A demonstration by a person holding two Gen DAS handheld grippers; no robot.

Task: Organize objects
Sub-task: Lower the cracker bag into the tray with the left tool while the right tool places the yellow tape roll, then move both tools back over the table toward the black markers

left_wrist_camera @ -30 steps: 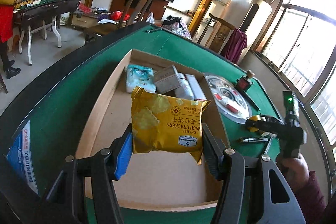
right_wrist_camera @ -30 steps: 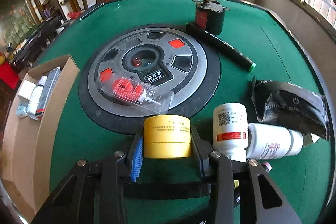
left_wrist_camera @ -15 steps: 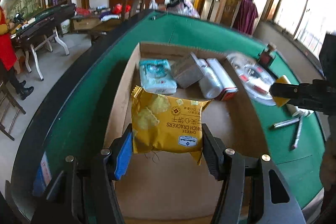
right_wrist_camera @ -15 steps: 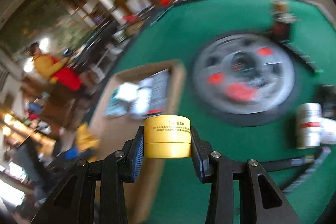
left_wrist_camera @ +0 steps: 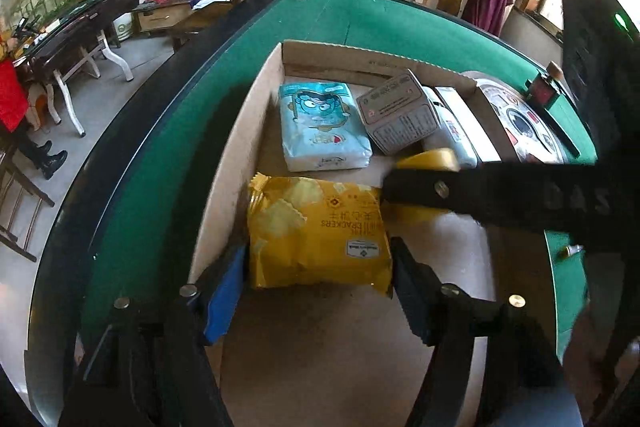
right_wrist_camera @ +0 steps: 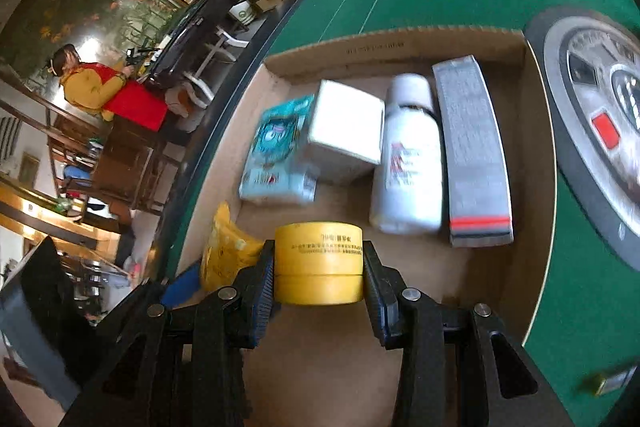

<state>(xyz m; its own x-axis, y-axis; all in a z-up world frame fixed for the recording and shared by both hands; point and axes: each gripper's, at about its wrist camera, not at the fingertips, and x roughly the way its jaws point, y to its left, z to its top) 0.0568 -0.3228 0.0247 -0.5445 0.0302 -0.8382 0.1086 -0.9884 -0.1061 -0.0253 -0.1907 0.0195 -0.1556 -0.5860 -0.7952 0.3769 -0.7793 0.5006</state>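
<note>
My left gripper [left_wrist_camera: 318, 279] is shut on a yellow cracker packet [left_wrist_camera: 316, 231] and holds it low over the near left part of the cardboard box [left_wrist_camera: 236, 147]. My right gripper [right_wrist_camera: 319, 279] is shut on a yellow tape roll [right_wrist_camera: 319, 263] and holds it inside the same box [right_wrist_camera: 400, 43], just right of the packet [right_wrist_camera: 224, 255]. In the left wrist view the right gripper's arm [left_wrist_camera: 500, 191] crosses from the right, with the tape roll [left_wrist_camera: 430, 159] at its tip.
At the box's far end lie a blue tissue pack [left_wrist_camera: 320, 127], a white carton [left_wrist_camera: 396, 115], a white bottle [right_wrist_camera: 408, 163] and a long grey box [right_wrist_camera: 472, 155]. The green table's round centre plate [right_wrist_camera: 592, 107] is to the right. A pen [left_wrist_camera: 572, 250] lies on the felt.
My right gripper has swung left from the table's centre into the box with the tape roll. My left gripper has lowered the cracker packet toward the box floor.
</note>
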